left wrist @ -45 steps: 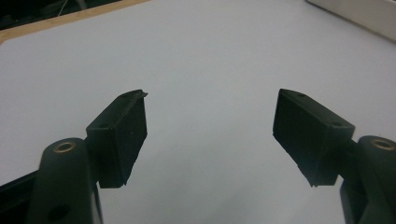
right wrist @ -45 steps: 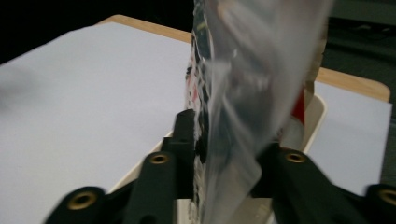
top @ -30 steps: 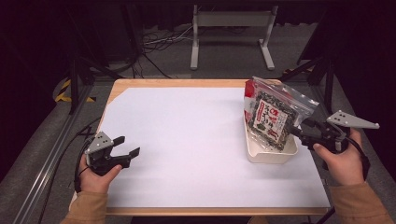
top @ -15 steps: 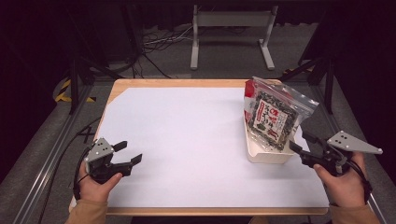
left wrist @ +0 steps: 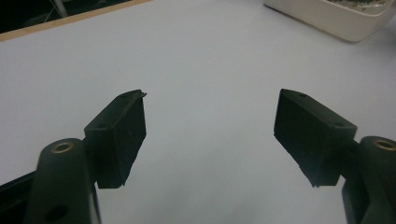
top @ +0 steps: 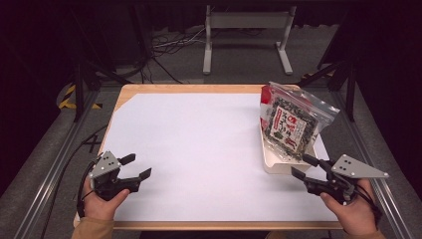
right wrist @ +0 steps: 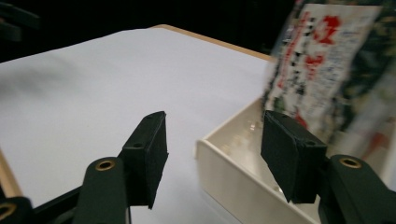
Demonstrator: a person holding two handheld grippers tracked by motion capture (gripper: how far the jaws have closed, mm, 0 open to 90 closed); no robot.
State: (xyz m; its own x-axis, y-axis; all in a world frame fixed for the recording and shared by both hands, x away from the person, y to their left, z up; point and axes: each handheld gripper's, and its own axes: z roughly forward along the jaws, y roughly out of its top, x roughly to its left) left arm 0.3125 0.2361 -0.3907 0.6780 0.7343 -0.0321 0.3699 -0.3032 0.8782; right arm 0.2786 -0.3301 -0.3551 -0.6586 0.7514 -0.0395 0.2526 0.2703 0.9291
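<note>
A clear bag of dark printed snack packets [top: 289, 121] leans upright in a cream tray [top: 274, 166] at the table's right side. The same bag [right wrist: 336, 70] rises blurred behind the tray's near wall [right wrist: 243, 179] in the right gripper view. My right gripper [top: 304, 167] stands open just in front of the tray's near corner, holding nothing. My left gripper [top: 136, 166] is open over the white sheet near the front left edge, far from the tray. Its jaws [left wrist: 210, 133] frame bare sheet, with the tray's edge [left wrist: 327, 16] far off.
A large white sheet [top: 199, 144] covers the wooden table [top: 199, 88]. A metal stand [top: 246, 35] and cables [top: 169, 47] sit on the floor beyond the far edge. Rails run along both sides.
Both hands have drawn back toward the front edge. My right gripper has come away from the bag and tray, and its jaws now stand apart.
</note>
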